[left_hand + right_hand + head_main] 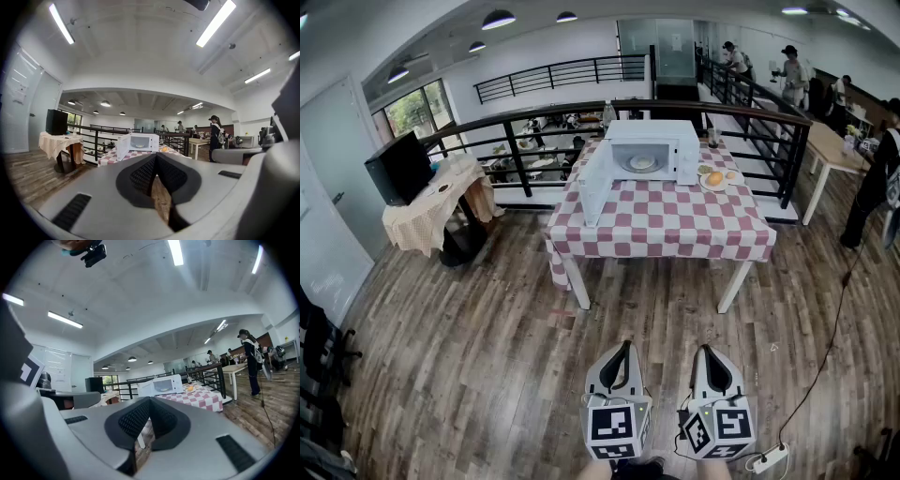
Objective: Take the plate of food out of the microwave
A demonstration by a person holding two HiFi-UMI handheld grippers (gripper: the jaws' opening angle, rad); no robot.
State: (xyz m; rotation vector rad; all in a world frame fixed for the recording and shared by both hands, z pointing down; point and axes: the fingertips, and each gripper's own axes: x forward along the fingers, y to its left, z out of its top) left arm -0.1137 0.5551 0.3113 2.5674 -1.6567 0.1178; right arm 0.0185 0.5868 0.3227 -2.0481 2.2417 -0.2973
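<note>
**Inspector:** State of the grippers?

**Assistant:** Left gripper [623,349] and right gripper [706,351] are both clenched, with nothing between the jaws. They sit side by side, low over the wood floor [469,337], pointing toward the counter [656,230].

**Inspector:** Location of the plate?

**Assistant:** Well apart from both grippers, straight ahead. The counter has a checked cloth. The microwave [652,131] stands at its far edge, door [592,180] swung open to the left. The plate [642,163] lies inside the cavity with something pale on it.

**Inspector:** Anything further back?

**Assistant:** A second plate [719,178] with orange food lies on the counter just right of the microwave. A railing [769,112] runs behind, with people [789,70] beyond.
</note>
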